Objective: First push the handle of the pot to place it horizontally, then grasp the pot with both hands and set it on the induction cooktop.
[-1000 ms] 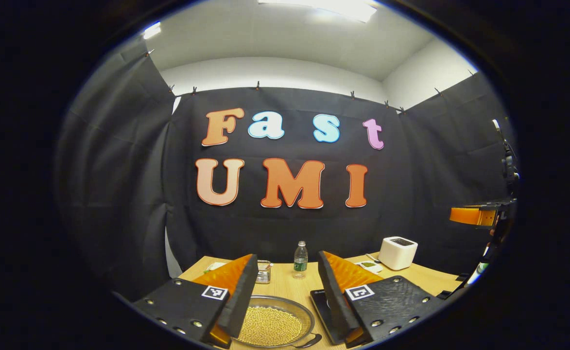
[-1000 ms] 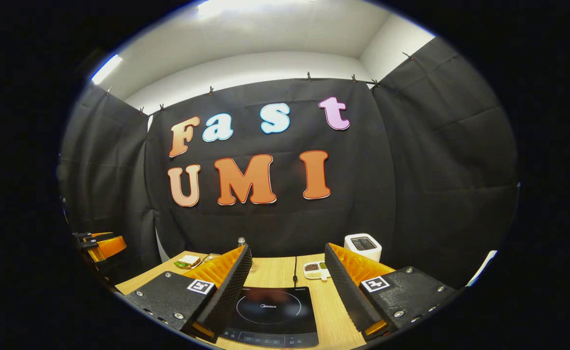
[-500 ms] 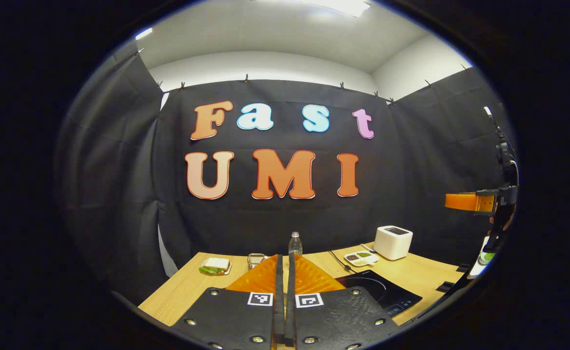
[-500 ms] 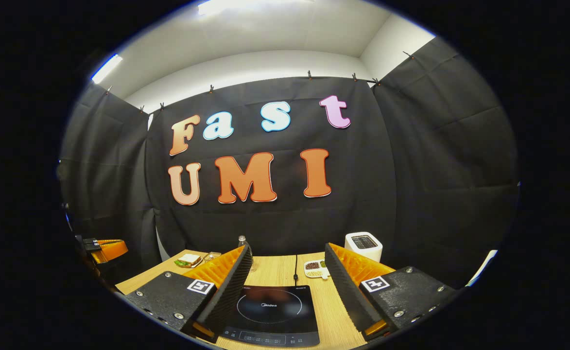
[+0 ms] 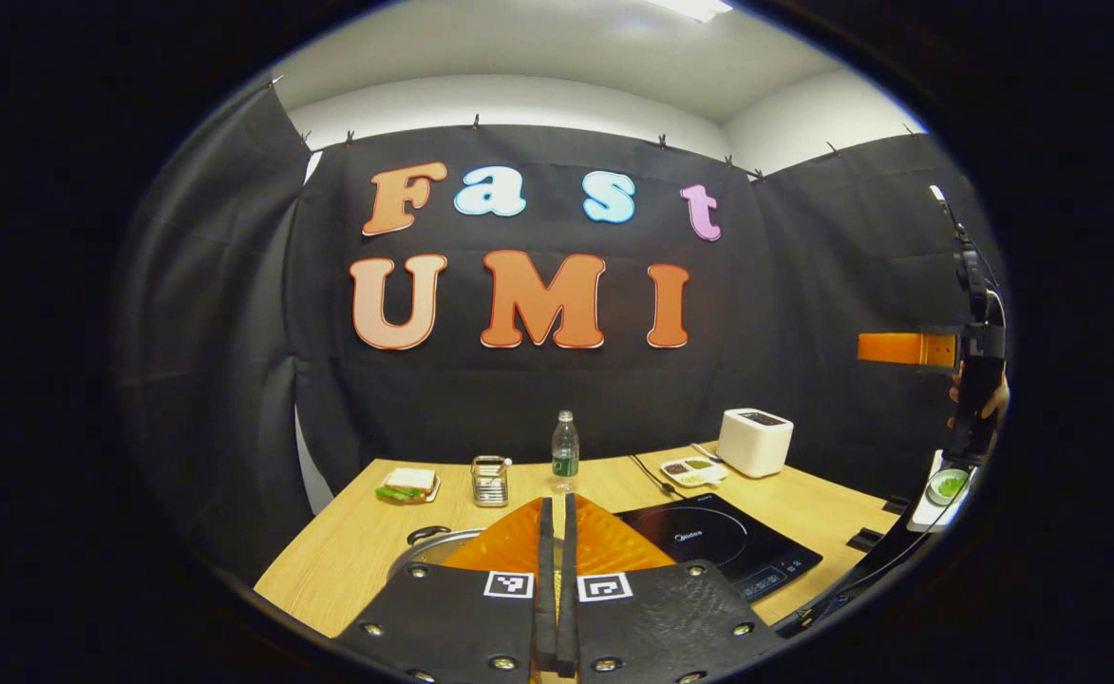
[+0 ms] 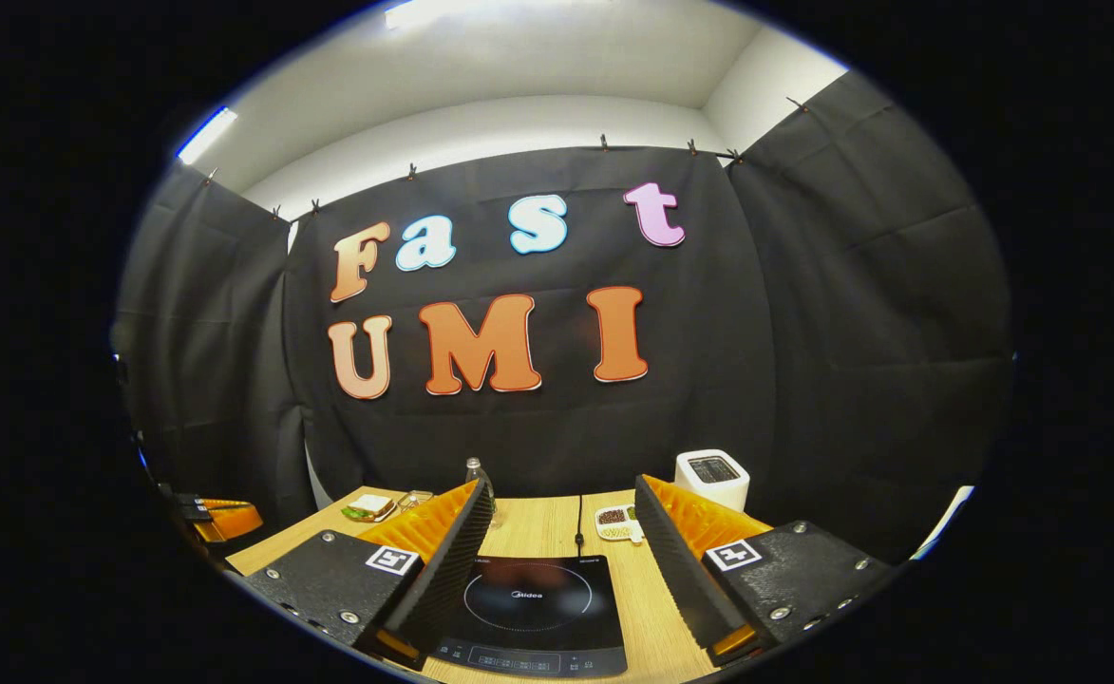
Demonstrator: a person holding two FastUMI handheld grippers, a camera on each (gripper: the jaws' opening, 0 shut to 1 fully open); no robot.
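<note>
The wooden surface (image 5: pixel 348 560) carries the pot (image 5: pixel 424 546) near its front edge, beside the induction cooktop (image 6: pixel 528 603). My left gripper (image 5: pixel 554 513) is closed on nothing, above the pot. My right gripper (image 6: pixel 561 513) is wide above the cooktop.

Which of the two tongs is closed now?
The left tongs: their fingers meet, above the pot. The right tongs stand apart over the cooktop.
</note>
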